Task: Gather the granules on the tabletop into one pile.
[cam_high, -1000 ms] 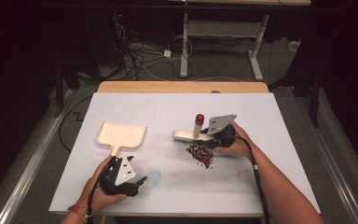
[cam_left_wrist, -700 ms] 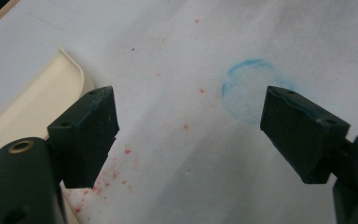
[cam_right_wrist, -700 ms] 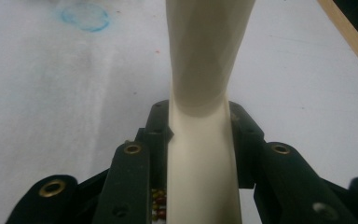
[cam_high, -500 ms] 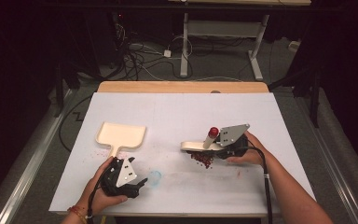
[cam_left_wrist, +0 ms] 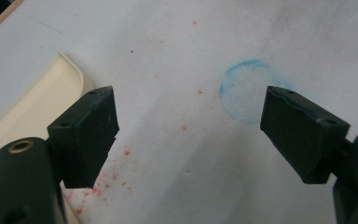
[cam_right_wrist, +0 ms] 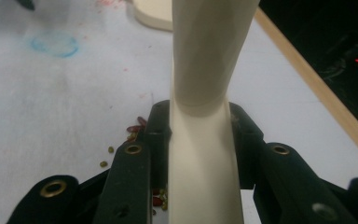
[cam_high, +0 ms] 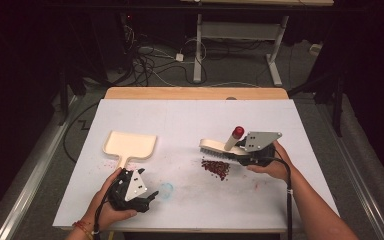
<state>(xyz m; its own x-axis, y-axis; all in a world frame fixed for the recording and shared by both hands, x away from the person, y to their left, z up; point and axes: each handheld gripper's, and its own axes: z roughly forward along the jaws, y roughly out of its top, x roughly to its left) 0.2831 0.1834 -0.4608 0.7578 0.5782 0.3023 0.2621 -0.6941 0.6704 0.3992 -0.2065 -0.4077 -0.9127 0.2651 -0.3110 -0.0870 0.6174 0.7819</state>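
I'm looking at the brush just right of centre in the high view: a cream body with pale bristles along its underside and a cream handle tipped with a red cap, angled up toward the upper right. My right gripper has its jaws closed tight on that handle, and in the right gripper view the cream shaft runs straight up between them. The bristles sit just above the pile of dark red beans, which lies below the brush head on the white table cover. Compared with half a second ago, the brush has slid slightly right and the beans lie a touch more exposed. My left gripper, lower left, has its jaws spread wide with nothing between them, over a blue ring mark. The cream dustpan rests at left, unmoved.
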